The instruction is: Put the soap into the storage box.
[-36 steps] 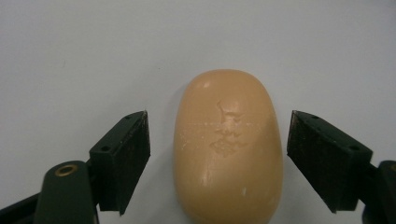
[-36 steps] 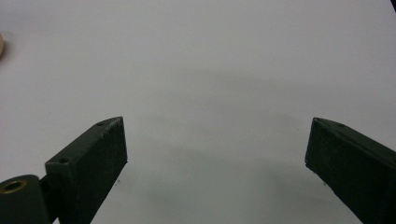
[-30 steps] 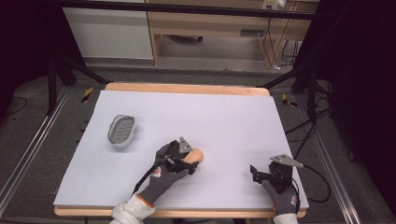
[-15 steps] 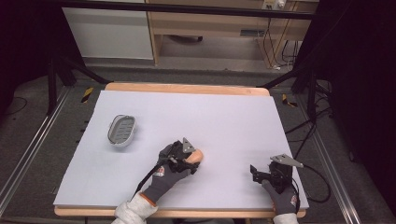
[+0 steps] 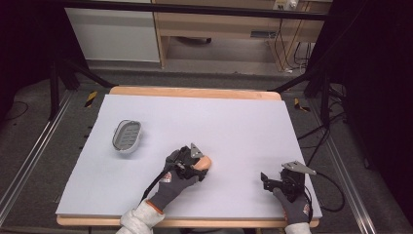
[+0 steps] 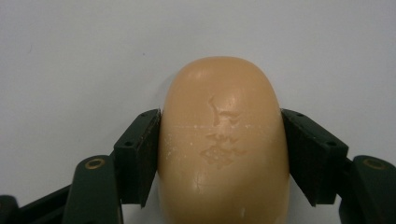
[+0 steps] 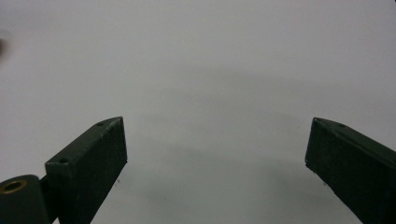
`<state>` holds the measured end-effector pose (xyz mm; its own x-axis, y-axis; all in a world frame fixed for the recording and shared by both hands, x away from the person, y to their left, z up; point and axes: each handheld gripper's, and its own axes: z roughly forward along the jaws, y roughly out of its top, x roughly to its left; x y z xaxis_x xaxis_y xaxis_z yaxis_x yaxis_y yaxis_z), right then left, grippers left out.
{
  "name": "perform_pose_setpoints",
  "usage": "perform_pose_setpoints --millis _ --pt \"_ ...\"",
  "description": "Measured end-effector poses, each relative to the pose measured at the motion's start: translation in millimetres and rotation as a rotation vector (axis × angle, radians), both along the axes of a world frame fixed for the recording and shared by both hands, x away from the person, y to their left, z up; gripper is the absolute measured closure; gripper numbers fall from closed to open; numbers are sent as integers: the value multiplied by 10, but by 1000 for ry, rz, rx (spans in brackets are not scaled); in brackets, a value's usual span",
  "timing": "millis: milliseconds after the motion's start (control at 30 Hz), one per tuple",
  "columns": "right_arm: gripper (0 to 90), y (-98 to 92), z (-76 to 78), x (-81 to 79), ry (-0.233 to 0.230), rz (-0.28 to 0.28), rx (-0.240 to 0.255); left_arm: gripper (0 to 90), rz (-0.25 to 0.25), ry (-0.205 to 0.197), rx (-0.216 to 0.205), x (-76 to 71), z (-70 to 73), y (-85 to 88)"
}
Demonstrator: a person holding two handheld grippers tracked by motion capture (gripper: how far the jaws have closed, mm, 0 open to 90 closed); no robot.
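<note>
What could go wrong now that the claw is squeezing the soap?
The soap is rounded and looks smooth, and the left gripper pinches only its curved sides, so it might squirt out when lifted. The soap dish sits well off to the left, so a loose hold could drop it on the way.

A wide bench with a pale grey-white top [image 5: 234, 122] and a light wooden rim carries two things. A small oval grey soap dish with a ribbed inside [image 5: 127, 136] lies flat on the top. A rounded peach-coloured bar of soap [image 5: 204, 162] lies to the right of the dish and nearer the person, well apart from it.
</note>
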<state>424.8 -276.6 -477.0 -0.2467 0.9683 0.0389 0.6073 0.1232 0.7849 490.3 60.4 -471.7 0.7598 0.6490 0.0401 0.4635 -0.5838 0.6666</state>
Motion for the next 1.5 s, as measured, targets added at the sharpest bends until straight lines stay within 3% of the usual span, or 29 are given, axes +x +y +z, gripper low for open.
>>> perform_pose_setpoints --millis 267,500,1033,1300,1500 --pt "58 2 4 -4 3 -2 5 316 -19 -27 -21 -85 209 100" --pt "57 2 4 -4 3 -4 4 316 -1 -57 -64 -153 373 266" --pt "58 5 3 -5 2 -3 4 316 73 -79 -109 -266 424 723" --pt "57 4 2 -14 2 -3 9 316 120 -101 -146 -285 527 960" --pt "58 7 2 -15 -1 -3 8 316 158 -114 -139 -283 551 1149"
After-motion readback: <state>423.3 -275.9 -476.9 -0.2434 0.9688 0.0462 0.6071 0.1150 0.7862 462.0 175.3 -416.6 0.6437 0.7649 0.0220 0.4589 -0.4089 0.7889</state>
